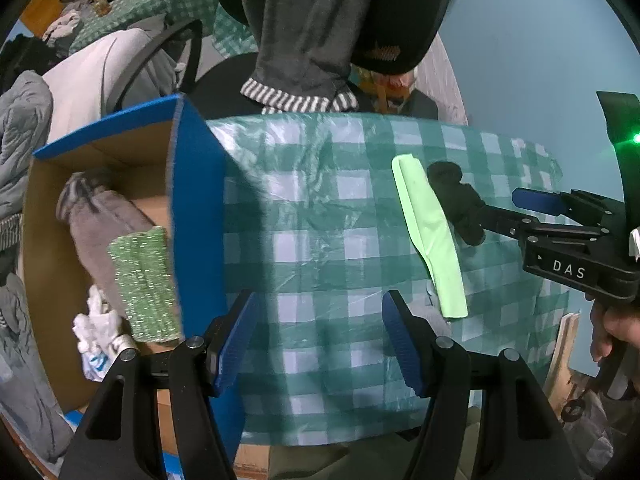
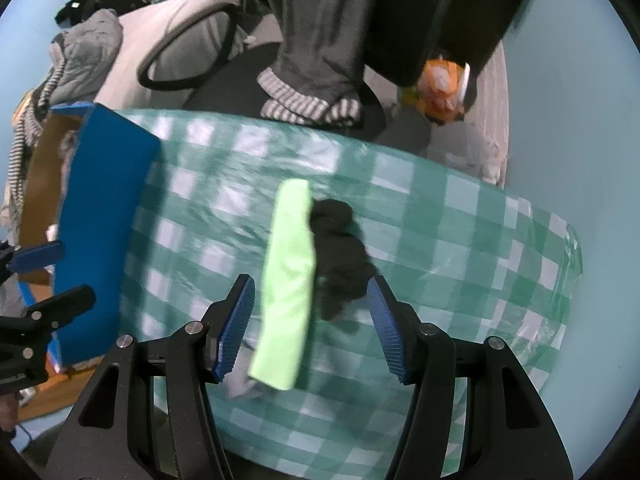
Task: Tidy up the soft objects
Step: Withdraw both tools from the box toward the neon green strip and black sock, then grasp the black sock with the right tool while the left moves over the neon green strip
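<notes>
A folded lime-green cloth (image 2: 290, 280) lies on the green checked tablecloth (image 2: 460, 248), with a black soft item (image 2: 340, 256) touching its right side. A grey cloth (image 2: 240, 386) peeks from under the green cloth's near end. My right gripper (image 2: 310, 328) is open, its blue pads either side of both items. In the left wrist view the green cloth (image 1: 430, 236) and black item (image 1: 456, 196) lie to the right, with the right gripper (image 1: 508, 210) beside them. My left gripper (image 1: 320, 340) is open and empty over the tablecloth (image 1: 320, 200).
A blue cardboard box (image 1: 196, 208) stands at the table's left end, holding a grey cloth (image 1: 100, 224), a green knitted piece (image 1: 144, 284) and a white item (image 1: 98, 328). A chair draped with grey clothing (image 1: 304, 32) stands behind the table. Piled clothes lie left.
</notes>
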Tool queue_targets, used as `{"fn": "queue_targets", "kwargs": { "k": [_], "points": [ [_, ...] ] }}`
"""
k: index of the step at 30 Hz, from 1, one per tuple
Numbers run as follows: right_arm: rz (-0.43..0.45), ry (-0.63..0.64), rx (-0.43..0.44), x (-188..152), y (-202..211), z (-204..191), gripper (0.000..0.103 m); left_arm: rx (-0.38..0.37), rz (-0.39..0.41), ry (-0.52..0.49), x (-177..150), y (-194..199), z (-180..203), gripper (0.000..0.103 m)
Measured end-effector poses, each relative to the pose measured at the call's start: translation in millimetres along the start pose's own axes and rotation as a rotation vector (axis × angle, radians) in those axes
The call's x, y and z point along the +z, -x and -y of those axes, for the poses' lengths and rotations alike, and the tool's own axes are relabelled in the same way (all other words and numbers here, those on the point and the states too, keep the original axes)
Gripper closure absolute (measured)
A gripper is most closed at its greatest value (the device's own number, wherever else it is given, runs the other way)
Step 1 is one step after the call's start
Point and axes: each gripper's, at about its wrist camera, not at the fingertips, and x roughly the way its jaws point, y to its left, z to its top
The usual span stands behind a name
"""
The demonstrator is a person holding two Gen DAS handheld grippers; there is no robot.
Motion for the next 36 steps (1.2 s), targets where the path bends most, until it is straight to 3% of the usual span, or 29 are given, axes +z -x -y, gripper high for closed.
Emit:
{"fn": "queue_targets", "kwargs": {
  "k": [11,22,24,25,29,32,36],
  "points": [
    [-0.013,0.027,0.027,6,-30,12,0.043,0.023,-0.055,-0.001,9,-40,15,0.037],
    [-0.047,0.074,-0.009,11,-60,13,0.044,0.039,-0.08,0.006,17,-61,22,0.037],
    [-0.06,0.071,-0.006,9,-64,15,0.054,0.04,-0.086,0.008,19,-63,25,0.037],
    [-0.065,0.071,-0.004,7,-66,16,0.064,0.039,-0.089,0.009,19,-63,27,0.037],
    [-0.046,0.058,0.002,1,-61,21,0.066,0.031,-0.089,-0.001,20,-62,37,0.037],
    [-0.023,0.03,0.021,-6,-52,29,0.066,0.025,-0.091,-0.008,19,-63,46,0.028],
    [-0.012,-0.032,0.032,-14,-43,46,0.066,0.012,-0.095,-0.029,19,-66,59,0.027]
  ]
}}
